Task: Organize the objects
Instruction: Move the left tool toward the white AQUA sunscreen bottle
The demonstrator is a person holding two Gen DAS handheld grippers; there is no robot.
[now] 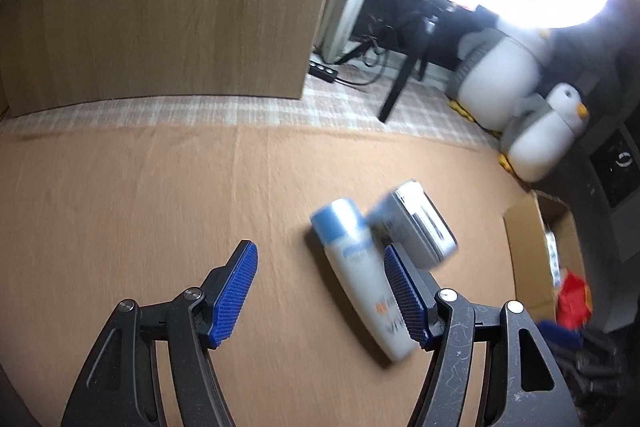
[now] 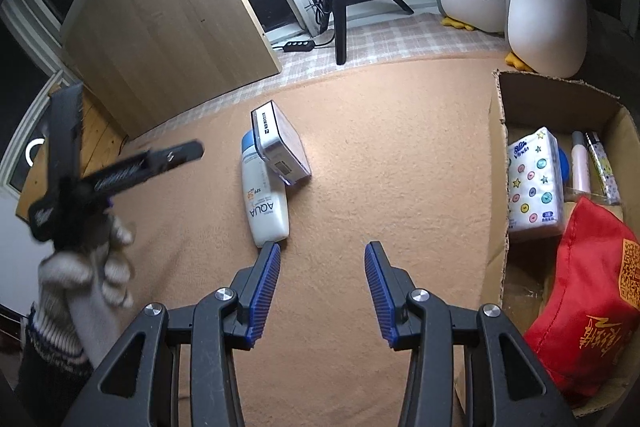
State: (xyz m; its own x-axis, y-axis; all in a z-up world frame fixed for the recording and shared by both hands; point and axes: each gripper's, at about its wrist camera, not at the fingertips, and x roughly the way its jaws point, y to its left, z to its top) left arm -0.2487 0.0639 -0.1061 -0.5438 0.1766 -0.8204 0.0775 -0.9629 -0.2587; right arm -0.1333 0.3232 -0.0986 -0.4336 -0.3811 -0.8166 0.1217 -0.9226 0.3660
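In the left wrist view, the left tongs (image 1: pixel 320 291) stand about half open and grasp nothing; the white sunscreen bottle (image 1: pixel 360 267) lies on the tan blanket (image 1: pixel 140 207) between the pads, close against the right pad (image 1: pixel 404 299), contact unclear through blur. A clear-lidded box (image 1: pixel 420 227) leans on the bottle's blue cap end. Bare blanket spreads left toward the wooden panel (image 1: pixel 160 7).

In the right wrist view, the right tongs (image 2: pixel 322 291) are partly open and empty, the left pad's tip just beside the bottle's (image 2: pixel 262 199) base. The cardboard box (image 2: pixel 498 187) sits right, holding a tissue pack (image 2: pixel 532 183) and red pouch (image 2: pixel 584 299). A gloved hand (image 2: pixel 80 279) carries the other tongs at left.
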